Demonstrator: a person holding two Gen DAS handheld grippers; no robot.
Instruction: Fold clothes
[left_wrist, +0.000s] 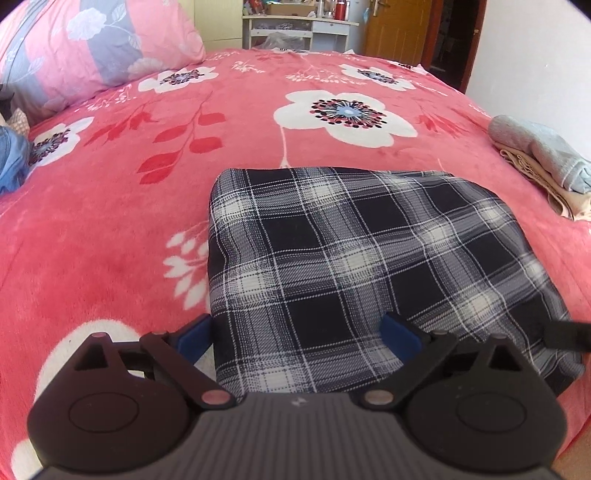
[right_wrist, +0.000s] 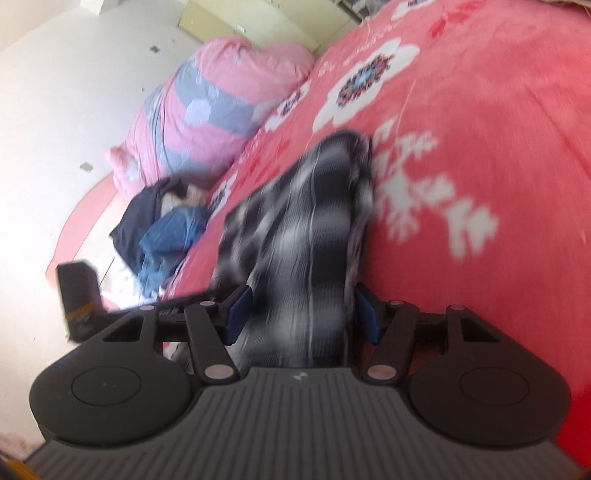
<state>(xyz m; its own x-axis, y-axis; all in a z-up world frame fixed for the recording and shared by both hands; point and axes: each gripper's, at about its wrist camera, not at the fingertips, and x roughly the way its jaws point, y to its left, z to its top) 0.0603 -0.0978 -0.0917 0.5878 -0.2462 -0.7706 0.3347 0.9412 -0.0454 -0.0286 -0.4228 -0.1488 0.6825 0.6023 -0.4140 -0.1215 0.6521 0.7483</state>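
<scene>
Now the plaid garment (left_wrist: 369, 266) lies already folded to a compact rectangle in the lower centre of the frame, on the pink flowered blanket (left_wrist: 147, 221), so I judge a late fold is in hand. The left gripper (left_wrist: 299, 332) stands wide open over its near edge and holds nothing. The right gripper (right_wrist: 301, 314) has plaid cloth between its half-open jaws, but blur hides whether the pads press it, so next it must secure that edge and carry it across.
</scene>
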